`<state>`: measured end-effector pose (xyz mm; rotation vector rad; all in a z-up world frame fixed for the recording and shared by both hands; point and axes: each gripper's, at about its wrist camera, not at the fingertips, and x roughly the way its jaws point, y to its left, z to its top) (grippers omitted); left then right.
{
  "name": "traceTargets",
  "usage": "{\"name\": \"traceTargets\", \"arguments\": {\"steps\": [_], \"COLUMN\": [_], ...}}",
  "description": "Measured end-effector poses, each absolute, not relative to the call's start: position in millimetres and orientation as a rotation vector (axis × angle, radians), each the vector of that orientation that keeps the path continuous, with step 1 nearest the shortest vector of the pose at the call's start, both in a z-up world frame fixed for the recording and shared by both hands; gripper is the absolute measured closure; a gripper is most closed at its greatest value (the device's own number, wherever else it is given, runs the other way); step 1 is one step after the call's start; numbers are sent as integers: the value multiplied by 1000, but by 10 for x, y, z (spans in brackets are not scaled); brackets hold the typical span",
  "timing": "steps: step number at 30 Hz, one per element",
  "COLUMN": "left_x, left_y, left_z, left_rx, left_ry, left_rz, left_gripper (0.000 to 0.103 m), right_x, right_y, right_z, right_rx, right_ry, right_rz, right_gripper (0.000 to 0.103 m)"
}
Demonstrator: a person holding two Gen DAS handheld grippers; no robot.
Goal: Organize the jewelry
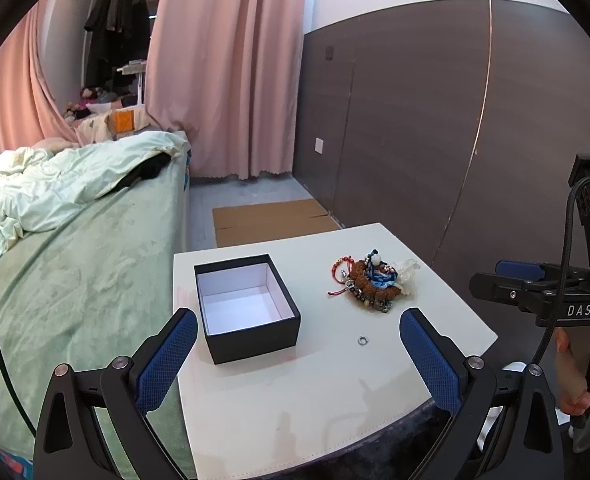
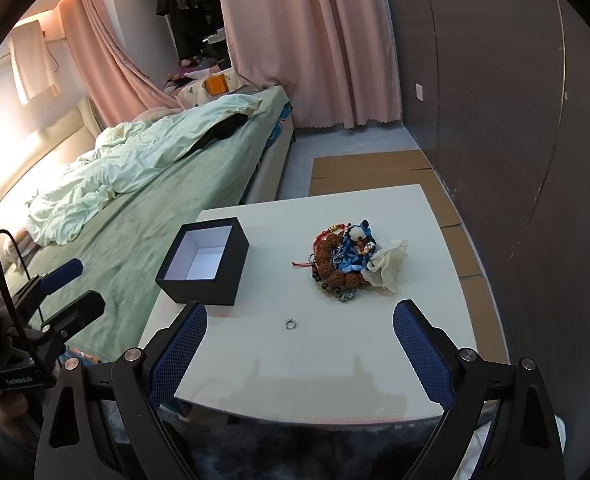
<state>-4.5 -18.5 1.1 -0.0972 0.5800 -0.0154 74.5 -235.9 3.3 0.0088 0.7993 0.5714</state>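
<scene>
A black box (image 1: 251, 338) (image 2: 211, 280) with a white inside stands open and empty on the left of the white table (image 1: 295, 400) (image 2: 315, 380). A heap of bracelets and beads (image 1: 369, 282) (image 2: 341, 258) lies on the right, with a white cloth piece (image 2: 389, 264) beside it. A small silver ring (image 1: 361, 339) (image 2: 290, 323) lies alone nearer the front. My left gripper (image 1: 299, 356) is open and empty above the table's front, just short of the box. My right gripper (image 2: 301, 348) is open and empty, a little short of the ring.
A bed with a green cover (image 1: 75, 248) (image 2: 155, 168) runs along the table's left side. Flattened cardboard (image 1: 271, 222) (image 2: 375, 172) lies on the floor behind the table. A dark panelled wall (image 1: 435, 120) stands to the right. Pink curtains (image 1: 231, 68) hang at the back.
</scene>
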Motion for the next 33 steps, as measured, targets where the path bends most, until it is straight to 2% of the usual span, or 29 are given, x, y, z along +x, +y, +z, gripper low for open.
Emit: {"name": "traceTargets", "arguments": {"steps": [33], "left_x": [-38], "left_y": [-183], "left_z": [-3], "left_rx": [-97], "left_ry": [592], "left_rz": [-11], "left_gripper": [2], "right_x": [662], "right_y": [-2302], "right_z": [43], "right_rx": [-14], "right_ry": [787], "right_rz": [571], "right_gripper": [8]}}
